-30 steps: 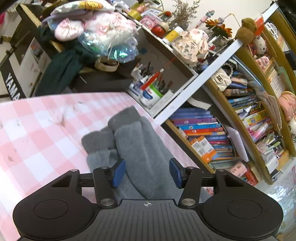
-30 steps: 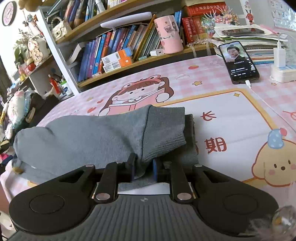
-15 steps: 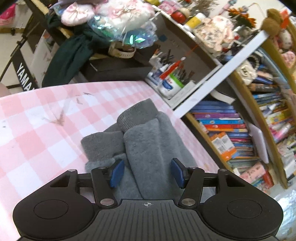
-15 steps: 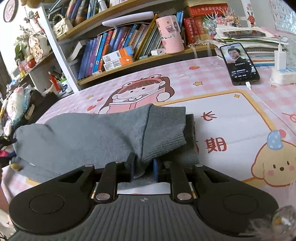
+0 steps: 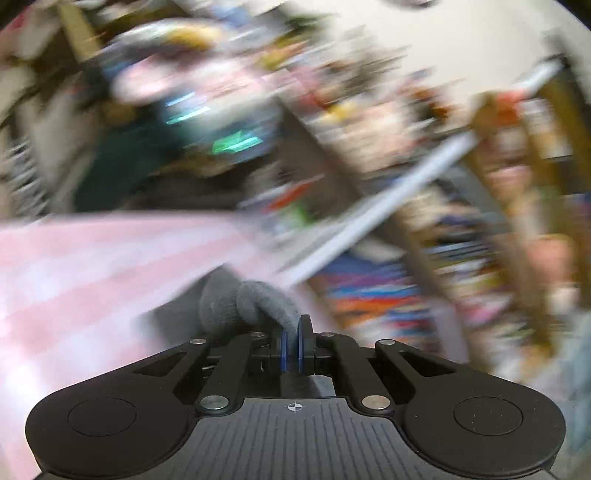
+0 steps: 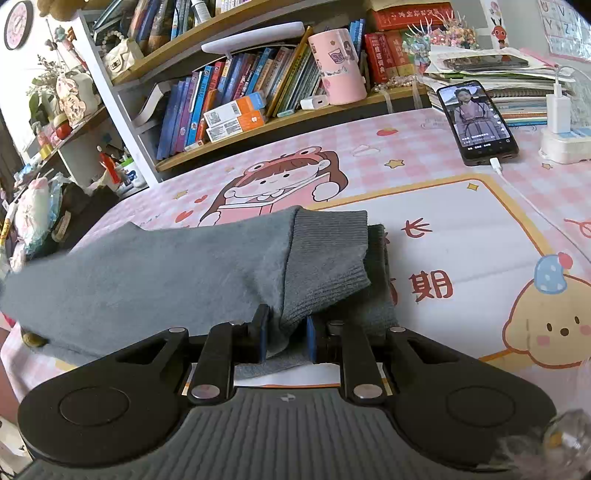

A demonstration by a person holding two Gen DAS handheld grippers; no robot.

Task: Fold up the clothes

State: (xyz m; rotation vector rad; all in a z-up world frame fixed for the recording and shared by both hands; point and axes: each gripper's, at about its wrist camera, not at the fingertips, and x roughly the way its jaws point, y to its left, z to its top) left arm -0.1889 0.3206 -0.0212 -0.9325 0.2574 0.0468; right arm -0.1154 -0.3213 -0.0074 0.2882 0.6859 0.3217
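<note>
On pink mat (image 6: 424,177) | grey socks (image 6: 155,266) | left tongs (image 5: 290,345) pinch toe | right tongs (image 6: 284,338) clamp cuff

A wooden bookshelf (image 6: 258,122) stands along the far edge of the table (image 6: 424,155), which is covered in a pink checked cloth printed with cartoon figures. Upright books (image 6: 236,88) pack the lower shelf, and a pink cup (image 6: 338,66) stands on that shelf to their right. Left of the bookshelf a white shelf unit (image 6: 107,92) holds small bottles and trinkets. Above that unit, a round pink clock (image 6: 16,24) hangs on the pale wall. Right of the bookshelf, a phone (image 6: 476,122) leans against a paper stack. Light is bright and even. The left wrist view is blurred.
</note>
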